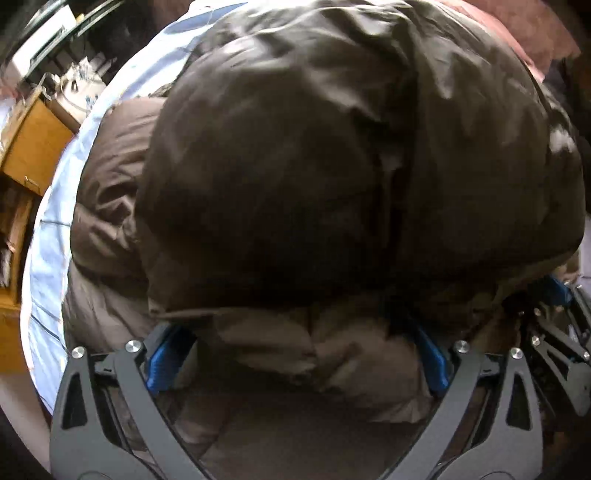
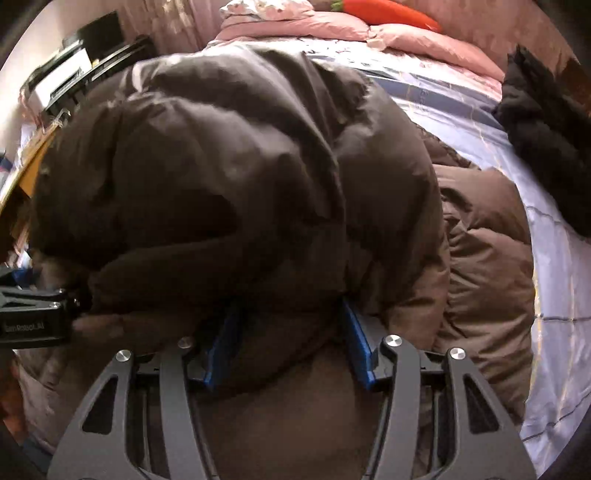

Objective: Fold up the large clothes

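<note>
Brown puffer jacket point(image 1: 332, 166) folded on bed point(image 2: 517, 206), left gripper point(image 1: 299, 354) released, right gripper point(image 2: 288, 343) half-open astride its edge

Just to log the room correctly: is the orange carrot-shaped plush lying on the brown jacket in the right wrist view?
No, the carrot plush lies on the pink pillows beyond the brown jacket.

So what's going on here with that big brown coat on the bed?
A person is folding the coat on the bed with two handheld grippers. The coat's top part is doubled over toward them. The left gripper stands wide open over the near edge. The right gripper is partly open, with padding bulging between its fingers.
</note>
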A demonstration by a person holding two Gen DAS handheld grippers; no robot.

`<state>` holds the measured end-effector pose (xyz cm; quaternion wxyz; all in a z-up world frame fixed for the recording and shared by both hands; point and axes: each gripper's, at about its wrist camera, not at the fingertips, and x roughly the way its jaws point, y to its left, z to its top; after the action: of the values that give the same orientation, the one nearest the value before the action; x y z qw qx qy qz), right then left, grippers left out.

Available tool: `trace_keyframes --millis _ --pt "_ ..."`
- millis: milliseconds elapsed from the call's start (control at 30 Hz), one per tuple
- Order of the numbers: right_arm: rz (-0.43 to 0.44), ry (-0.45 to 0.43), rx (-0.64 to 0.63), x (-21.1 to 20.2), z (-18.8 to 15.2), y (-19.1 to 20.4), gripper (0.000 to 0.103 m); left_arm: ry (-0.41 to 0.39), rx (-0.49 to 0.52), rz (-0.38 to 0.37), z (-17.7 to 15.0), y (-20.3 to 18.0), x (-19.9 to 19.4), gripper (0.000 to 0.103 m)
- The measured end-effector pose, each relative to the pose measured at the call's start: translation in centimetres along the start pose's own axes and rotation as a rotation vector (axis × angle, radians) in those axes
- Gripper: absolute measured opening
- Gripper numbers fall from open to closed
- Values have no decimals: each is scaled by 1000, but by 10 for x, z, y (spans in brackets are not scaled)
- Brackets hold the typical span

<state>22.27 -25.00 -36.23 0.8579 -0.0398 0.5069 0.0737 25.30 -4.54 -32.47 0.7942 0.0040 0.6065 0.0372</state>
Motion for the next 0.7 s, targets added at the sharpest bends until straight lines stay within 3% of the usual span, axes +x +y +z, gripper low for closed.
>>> trace_keyframes --millis 100,200,333,500,700 --pt "15 -6 1 -17 3 2 52 -20 11 31 -2 -3 -5 101" --pt "122 -138 73 -57 9 -8 46 -54 17 42 -7 0 -17 101" --pt "204 -277 151 -87 23 -16 37 -60 48 59 -14 -2 -19 101" --pt "245 -216 187 -63 32 -15 35 -32 47 60 -21 -8 -15 101" --pt "216 -79 257 -13 40 -16 32 12 25 14 -20 -5 -6 101"
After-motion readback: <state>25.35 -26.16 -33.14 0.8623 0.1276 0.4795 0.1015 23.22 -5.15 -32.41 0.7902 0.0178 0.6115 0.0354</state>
